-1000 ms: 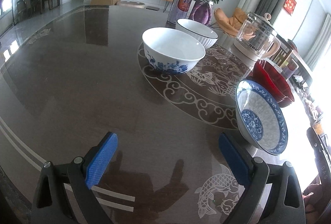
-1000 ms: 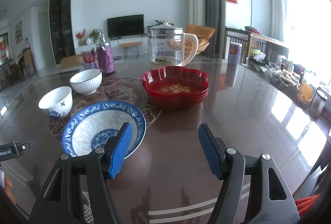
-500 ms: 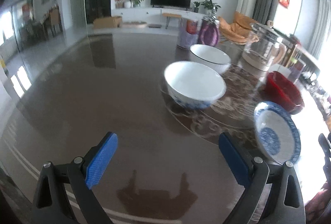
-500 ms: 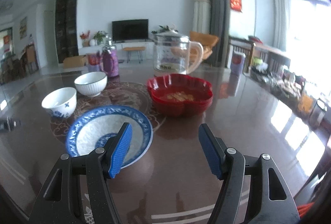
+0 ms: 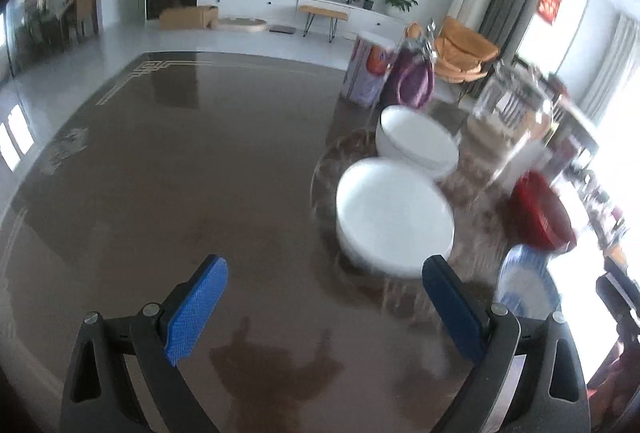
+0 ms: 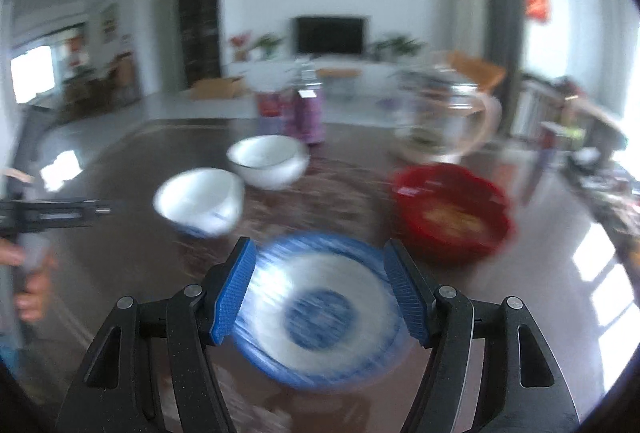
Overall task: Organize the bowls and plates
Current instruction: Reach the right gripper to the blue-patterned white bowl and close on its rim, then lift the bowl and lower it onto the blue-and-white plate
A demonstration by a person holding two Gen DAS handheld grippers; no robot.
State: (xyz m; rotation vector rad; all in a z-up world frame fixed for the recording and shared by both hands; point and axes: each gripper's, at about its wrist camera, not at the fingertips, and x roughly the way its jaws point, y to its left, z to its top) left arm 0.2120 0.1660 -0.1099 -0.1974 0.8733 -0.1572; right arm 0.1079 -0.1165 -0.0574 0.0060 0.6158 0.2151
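Framing the shallow blue-and-white patterned ceramic bowl (image 6: 320, 309) at lower centre, where it earlier lay left of them, the right gripper (image 6: 320, 289) is held wide and empty; a grasp seems prepared. Equally wide, the left gripper (image 5: 324, 309) is now aimed beside the white bowl (image 5: 394, 215).

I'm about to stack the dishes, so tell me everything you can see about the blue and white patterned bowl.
The blue and white bowl is shallow and wide, seemingly glazed ceramic: a blue patterned rim band, a white inner wall, and a blue medallion at the bottom. It sits upright and looks empty on the dark glossy table, nearest the cameras, in front of the red dishes. In the blurred right wrist view it appears between the open right tool's blue pads; contact cannot be judged.
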